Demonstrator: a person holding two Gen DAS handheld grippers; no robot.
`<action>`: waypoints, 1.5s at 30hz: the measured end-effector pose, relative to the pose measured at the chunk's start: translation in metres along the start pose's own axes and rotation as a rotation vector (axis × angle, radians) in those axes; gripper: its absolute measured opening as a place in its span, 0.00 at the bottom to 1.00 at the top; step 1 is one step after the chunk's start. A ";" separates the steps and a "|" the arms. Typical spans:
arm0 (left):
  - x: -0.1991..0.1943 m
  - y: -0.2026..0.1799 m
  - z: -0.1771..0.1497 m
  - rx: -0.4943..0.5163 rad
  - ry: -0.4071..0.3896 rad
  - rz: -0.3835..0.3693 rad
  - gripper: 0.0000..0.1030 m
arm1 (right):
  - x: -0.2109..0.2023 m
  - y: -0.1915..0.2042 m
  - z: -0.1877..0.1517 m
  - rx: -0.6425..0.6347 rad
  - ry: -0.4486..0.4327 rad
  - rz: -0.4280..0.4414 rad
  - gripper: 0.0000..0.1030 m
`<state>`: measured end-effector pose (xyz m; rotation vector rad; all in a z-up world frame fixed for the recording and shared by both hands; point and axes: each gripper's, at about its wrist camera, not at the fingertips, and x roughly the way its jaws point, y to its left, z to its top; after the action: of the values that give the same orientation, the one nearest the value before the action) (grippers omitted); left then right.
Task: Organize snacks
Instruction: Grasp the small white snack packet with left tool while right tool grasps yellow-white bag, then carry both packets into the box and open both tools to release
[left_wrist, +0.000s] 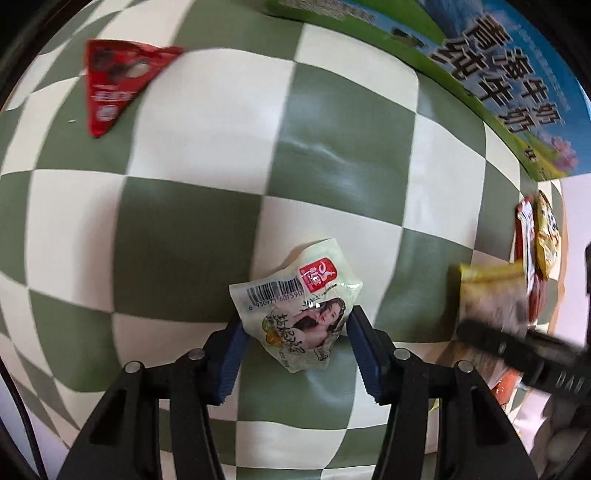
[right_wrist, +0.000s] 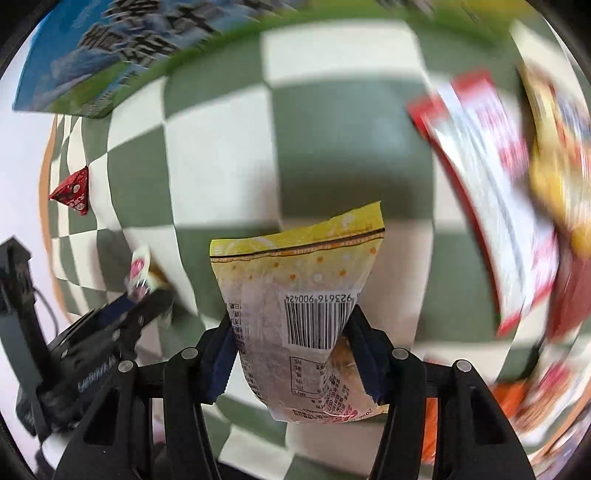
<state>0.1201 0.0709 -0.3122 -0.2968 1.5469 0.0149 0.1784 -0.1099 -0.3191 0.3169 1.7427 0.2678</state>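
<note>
1. Seen from the left wrist: left gripper pointed down at the checked cloth, blue pads pressed on either side of a pale green pack
2. Clenched on that pack across its narrow width; long axis ran away from the jaws, barcode end farthest out, crumpled lower end between the fingers
3. Could not tell whether the pack lay on the cloth or hung just above it
4. Seen from the right wrist: right gripper clamped on a yellow pack at its waist, sealed yellow edge up and away from the fingers, printed end low between them
5. Yellow pack looked clear of the cloth, tilted; much blur at the right of this view
6. Milk carton lay at the far edge of the cloth, up and right of the left gripper, up and left of the right one; closer to neither by any clear margin
7. Red triangle pack lay well apart, far left, nearer the left hand
8. Pile of red and yellow packs lay just right of the right gripper, so nearer that hand
9. Judged: both grasps made, carrying and sorting not yet done; likely drop spot beside the pile or the carton, not shown which
</note>
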 end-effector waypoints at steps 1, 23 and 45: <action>0.004 0.005 0.001 -0.006 0.015 -0.015 0.52 | 0.001 -0.002 -0.002 0.005 -0.004 -0.003 0.58; 0.010 -0.053 -0.006 0.061 0.039 0.096 0.52 | 0.003 -0.009 -0.050 0.042 -0.158 -0.100 0.54; -0.217 -0.072 0.117 0.255 -0.287 -0.126 0.52 | -0.220 0.020 0.000 -0.082 -0.445 0.157 0.44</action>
<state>0.2419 0.0627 -0.0860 -0.1797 1.2267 -0.2282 0.2198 -0.1700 -0.1102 0.4199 1.2674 0.3523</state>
